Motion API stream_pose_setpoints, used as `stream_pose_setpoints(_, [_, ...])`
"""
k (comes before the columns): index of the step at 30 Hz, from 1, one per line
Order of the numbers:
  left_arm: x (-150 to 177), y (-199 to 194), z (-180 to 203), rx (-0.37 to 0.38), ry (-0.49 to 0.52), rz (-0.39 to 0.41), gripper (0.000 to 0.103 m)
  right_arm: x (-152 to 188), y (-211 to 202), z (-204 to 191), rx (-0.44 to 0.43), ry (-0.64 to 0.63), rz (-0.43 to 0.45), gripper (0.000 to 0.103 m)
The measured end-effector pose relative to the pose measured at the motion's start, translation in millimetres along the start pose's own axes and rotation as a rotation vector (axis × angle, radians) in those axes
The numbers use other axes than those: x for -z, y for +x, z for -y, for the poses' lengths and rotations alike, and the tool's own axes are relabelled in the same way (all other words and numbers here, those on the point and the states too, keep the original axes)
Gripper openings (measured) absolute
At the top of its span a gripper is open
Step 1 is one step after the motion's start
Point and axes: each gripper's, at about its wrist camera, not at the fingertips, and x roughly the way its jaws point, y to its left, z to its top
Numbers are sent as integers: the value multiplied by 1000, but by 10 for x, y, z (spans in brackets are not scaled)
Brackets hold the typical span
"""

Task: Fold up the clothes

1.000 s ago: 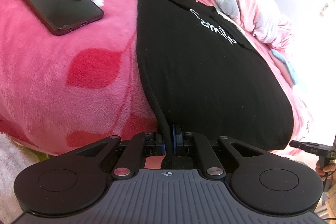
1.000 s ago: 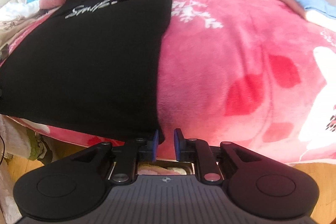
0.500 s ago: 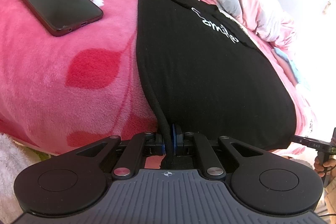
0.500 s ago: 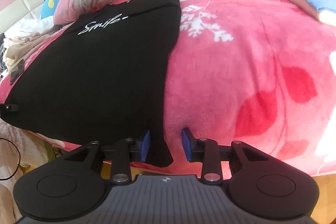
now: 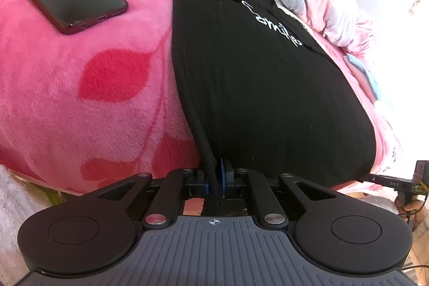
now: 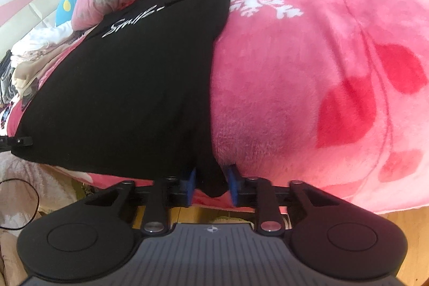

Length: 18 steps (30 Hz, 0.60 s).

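black knit top (image 5: 257, 87) is spread flat on the pink blanket (image 5: 80, 98). its near-left corner is pinched by the left gripper (image 5: 213, 178); the right gripper (image 6: 210, 185) is closing round the near-right corner. both corners should be raised together, evenly.

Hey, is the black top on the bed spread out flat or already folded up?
Spread flat: the black top lies open on the pink blanket, white lettering showing, with no bottom-to-top fold yet.
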Motion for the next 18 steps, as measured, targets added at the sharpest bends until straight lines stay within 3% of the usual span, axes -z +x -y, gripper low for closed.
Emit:
stream_pose_setpoints(9, [29,-29,5,17,6,-4,6,69,-131,-103,20,-17,56,7])
stream_pose_setpoints(18, [26,-258,27,127,-24,36,5,60,-396,-264,11,1,148,6])
